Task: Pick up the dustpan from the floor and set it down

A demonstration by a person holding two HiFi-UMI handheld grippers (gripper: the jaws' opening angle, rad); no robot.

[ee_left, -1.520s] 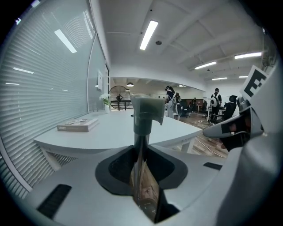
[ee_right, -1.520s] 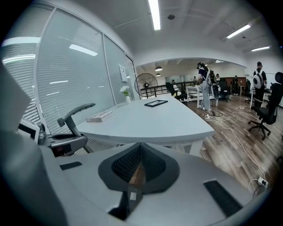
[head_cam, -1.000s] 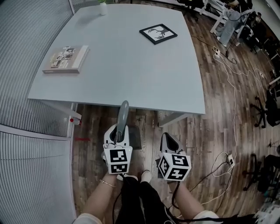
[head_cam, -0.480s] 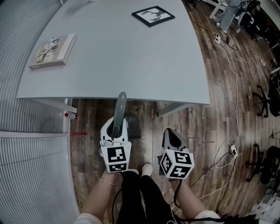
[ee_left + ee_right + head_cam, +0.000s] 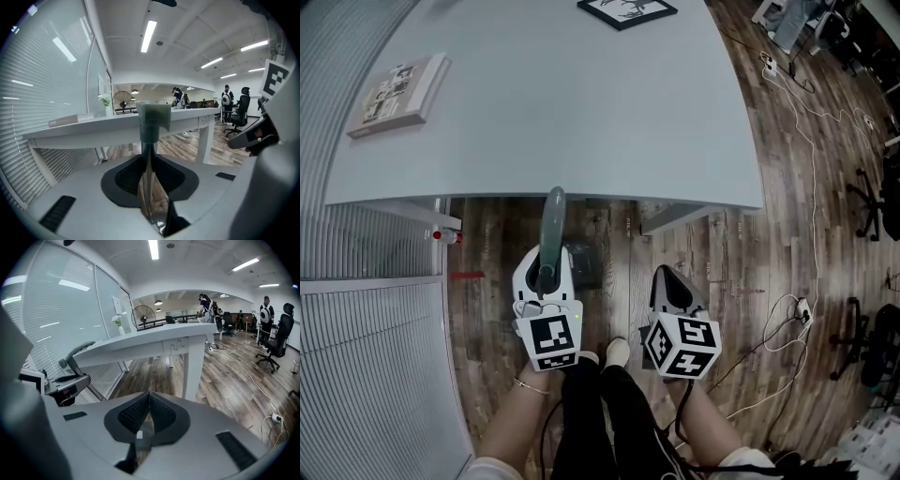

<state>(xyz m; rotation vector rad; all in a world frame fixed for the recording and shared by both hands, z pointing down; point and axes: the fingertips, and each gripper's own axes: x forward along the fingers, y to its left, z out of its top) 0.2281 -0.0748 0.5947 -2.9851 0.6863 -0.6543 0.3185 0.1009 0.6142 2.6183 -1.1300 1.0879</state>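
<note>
The dustpan's grey-green handle (image 5: 551,220) rises between the jaws of my left gripper (image 5: 546,281), which is shut on it. Its dark pan (image 5: 586,269) shows just right of that gripper, low over the wooden floor under the table's edge. In the left gripper view the handle (image 5: 151,133) stands upright, clamped between the black pads of the left gripper (image 5: 150,187). My right gripper (image 5: 668,289) hangs beside it to the right, apart from the dustpan. Its pads meet at the tips with nothing between them in the right gripper view, so the right gripper (image 5: 149,397) is shut and empty.
A large white table (image 5: 581,112) lies ahead, with a book (image 5: 398,89) at its left and a framed picture (image 5: 626,9) at the far edge. A blind-covered glass wall (image 5: 366,356) runs along the left. Cables (image 5: 787,319) and office chairs (image 5: 881,197) lie right. The person's shoes (image 5: 617,352) are below the grippers.
Both grippers have sunk a little toward the floor, the left one still holding the handle. The head view has tilted down, so the table sits higher in the picture.
</note>
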